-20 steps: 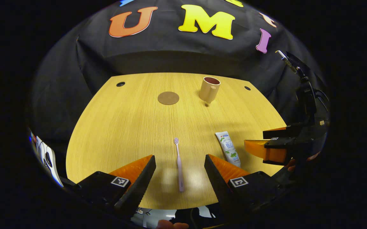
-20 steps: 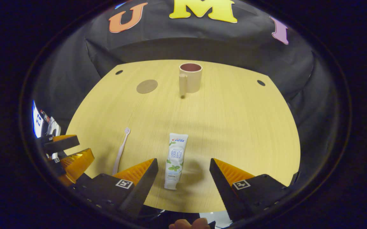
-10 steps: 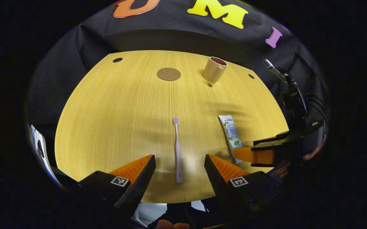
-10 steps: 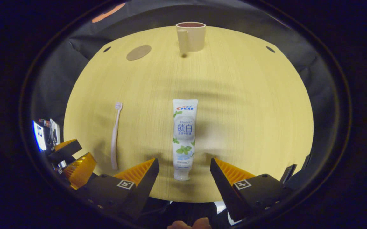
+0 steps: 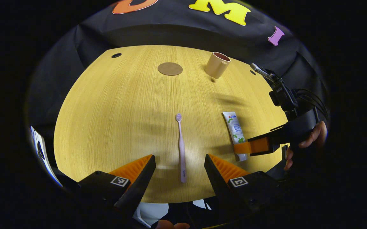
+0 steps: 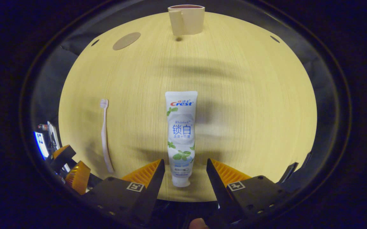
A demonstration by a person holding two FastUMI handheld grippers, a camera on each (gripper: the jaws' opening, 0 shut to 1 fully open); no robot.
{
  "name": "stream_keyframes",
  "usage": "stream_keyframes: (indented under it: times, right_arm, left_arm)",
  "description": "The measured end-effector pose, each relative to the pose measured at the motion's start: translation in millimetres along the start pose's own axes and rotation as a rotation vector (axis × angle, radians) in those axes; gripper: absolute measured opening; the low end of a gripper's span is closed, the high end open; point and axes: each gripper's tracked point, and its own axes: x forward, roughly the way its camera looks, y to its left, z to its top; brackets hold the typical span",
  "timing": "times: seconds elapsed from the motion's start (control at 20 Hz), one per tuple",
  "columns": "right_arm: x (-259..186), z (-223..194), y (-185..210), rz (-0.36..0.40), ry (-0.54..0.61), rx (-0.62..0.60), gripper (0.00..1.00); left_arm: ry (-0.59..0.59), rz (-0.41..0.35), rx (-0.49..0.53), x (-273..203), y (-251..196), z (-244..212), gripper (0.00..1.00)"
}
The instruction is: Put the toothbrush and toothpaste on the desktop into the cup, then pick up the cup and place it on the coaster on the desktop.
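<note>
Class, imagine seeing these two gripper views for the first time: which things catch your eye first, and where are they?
The toothpaste lies flat between the right gripper's open fingers, cap end nearest. The toothbrush lies between the left gripper's open fingers. Far across the table stand the cup and, beside it, the round coaster.

on the toothpaste [image 6: 181, 133], lying flat on the table [image 6: 250, 105], the brand name "crest" is printed in red and blue near the crimped end, as seen in the right gripper view. below it, two large blue chinese characters — 锁白 — are set on a pale round patch; the smaller lines around them are too fine to be read. in the left gripper view the same tube [image 5: 235, 132] is seen, but its print is too small to be made out.
</note>
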Motion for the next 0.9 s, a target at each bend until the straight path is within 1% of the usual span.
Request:
stream_keyframes:
  times: [0.1, 0.15, 0.2, 0.25, 0.3, 0.4, 0.45, 0.5, 0.55, 0.6, 0.7, 0.8, 0.85, 0.9]
  right_arm:
    - [2, 2, 3, -0.004, -0.002, -0.003, 0.78]
    - [4, 1, 5, -0.003, 0.006, 0.001, 0.73]
    - [3, 3, 5, -0.006, 0.013, 0.0, 0.64]
    - [5, 3, 5, -0.01, 0.017, 0.001, 0.63]
    - [3, 5, 7, -0.005, 0.016, 0.015, 0.64]
    - [12, 3, 7, -0.005, 0.029, 0.028, 0.58]
    - [7, 4, 7, -0.004, 0.031, 0.025, 0.55]
    - [9, 4, 7, -0.006, 0.034, 0.023, 0.55]
    - [9, 2, 5, -0.009, 0.042, 0.024, 0.52]
    - [12, -1, 6, 0.006, 0.042, 0.039, 0.52]
    - [7, 6, 6, 0.004, 0.047, 0.043, 0.45]
    - [11, 4, 7, -0.002, 0.048, 0.033, 0.46]
    - [12, 6, 7, -0.002, 0.045, 0.039, 0.48]
    - [10, 6, 6, -0.001, 0.041, 0.039, 0.44]
  left_arm:
    - [0.005, 0.003, -0.011, 2, 2, -1, 0.99]
    - [0.008, 0.003, -0.014, 2, 3, -1, 0.99]
    - [0.01, 0.003, -0.016, 2, 4, 0, 0.99]
    - [0.013, 0.003, -0.016, 3, 5, -1, 0.99]
    - [0.015, 0.002, -0.014, 3, 5, -1, 0.99]
    - [0.017, 0.002, -0.012, 2, 6, 0, 0.99]
    - [0.021, 0.001, -0.011, 2, 6, 0, 0.99]
    - [0.024, -0.001, -0.01, 2, 7, 0, 0.99]
    - [0.027, -0.001, -0.008, 2, 7, 0, 0.99]
    - [0.03, -0.004, -0.006, 3, 7, 0, 0.99]
    - [0.035, -0.007, -0.002, 6, 5, 0, 0.99]
    - [0.04, -0.015, 0.002, 9, 3, -2, 0.99]
    - [0.044, -0.019, 0.004, 11, 1, -2, 0.99]
    - [0.049, -0.022, 0.007, 13, -1, -3, 0.99]
